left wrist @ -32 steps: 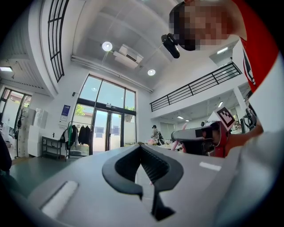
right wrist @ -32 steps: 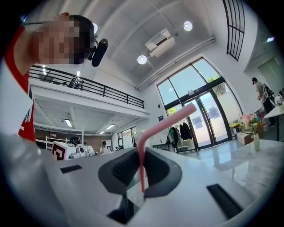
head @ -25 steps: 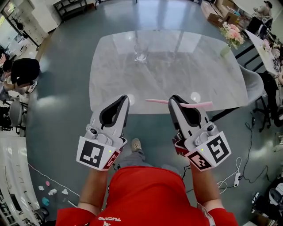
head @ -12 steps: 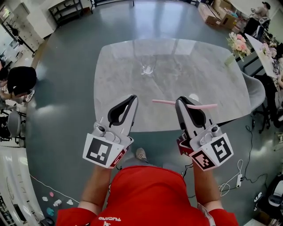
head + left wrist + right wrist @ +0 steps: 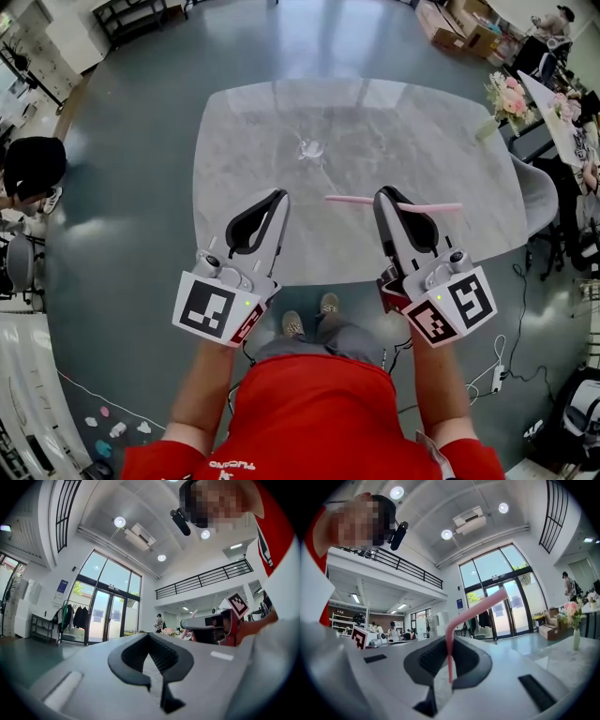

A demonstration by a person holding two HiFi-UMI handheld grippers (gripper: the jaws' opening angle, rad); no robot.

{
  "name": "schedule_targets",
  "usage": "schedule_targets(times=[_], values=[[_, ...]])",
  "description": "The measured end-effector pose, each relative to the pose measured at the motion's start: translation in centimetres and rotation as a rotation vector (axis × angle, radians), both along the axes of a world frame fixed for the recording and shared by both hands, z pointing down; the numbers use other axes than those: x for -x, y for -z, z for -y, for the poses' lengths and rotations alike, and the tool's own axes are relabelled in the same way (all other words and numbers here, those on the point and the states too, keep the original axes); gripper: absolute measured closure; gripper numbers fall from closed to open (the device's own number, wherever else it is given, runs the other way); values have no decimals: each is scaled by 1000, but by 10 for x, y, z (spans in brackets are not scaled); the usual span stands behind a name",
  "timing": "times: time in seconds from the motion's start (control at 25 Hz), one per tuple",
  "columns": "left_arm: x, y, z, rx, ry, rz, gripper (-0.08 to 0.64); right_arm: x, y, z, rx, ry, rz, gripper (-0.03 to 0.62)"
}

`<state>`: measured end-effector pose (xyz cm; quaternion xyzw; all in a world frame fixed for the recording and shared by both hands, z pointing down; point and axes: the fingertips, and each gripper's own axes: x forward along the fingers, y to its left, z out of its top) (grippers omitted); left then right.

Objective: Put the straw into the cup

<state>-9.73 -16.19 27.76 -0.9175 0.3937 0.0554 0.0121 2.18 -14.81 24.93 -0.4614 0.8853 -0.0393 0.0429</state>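
A clear glass cup (image 5: pixel 310 148) stands upright near the middle of the grey marble table (image 5: pixel 244 122). My right gripper (image 5: pixel 386 200) is shut on a pink bendy straw (image 5: pixel 349 200), which lies crosswise over the table's near part, well short of the cup. In the right gripper view the straw (image 5: pixel 474 609) rises from the pinched pads of the right gripper (image 5: pixel 450 674) and bends away to the right. My left gripper (image 5: pixel 278 197) hovers beside it at the same height, shut and empty. The left gripper view shows the left gripper (image 5: pixel 157 681) with its pads together.
A vase of pink flowers (image 5: pixel 507 97) stands at the table's far right corner. A chair (image 5: pixel 542 202) sits off the right side. A person in black (image 5: pixel 34 164) sits far left on the floor side. My feet are at the table's near edge (image 5: pixel 309 277).
Both grippers have moved forward from the table's near edge to above its surface, and the cup now appears closer. The straw stays in the right gripper.
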Motion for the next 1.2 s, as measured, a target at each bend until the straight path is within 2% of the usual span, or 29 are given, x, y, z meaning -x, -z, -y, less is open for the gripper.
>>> schedule_targets(times=[0.44, 0.88, 1.2], values=[[3, -2, 46, 10, 87, 13, 554, 1, -4, 55, -4, 70, 3, 571], [-21, -6, 97, 9, 169, 44, 554, -21, -12, 121, -11, 121, 15, 571], [-30, -16, 122, 32, 228, 46, 554, -26, -27, 161, 23, 155, 20, 571]])
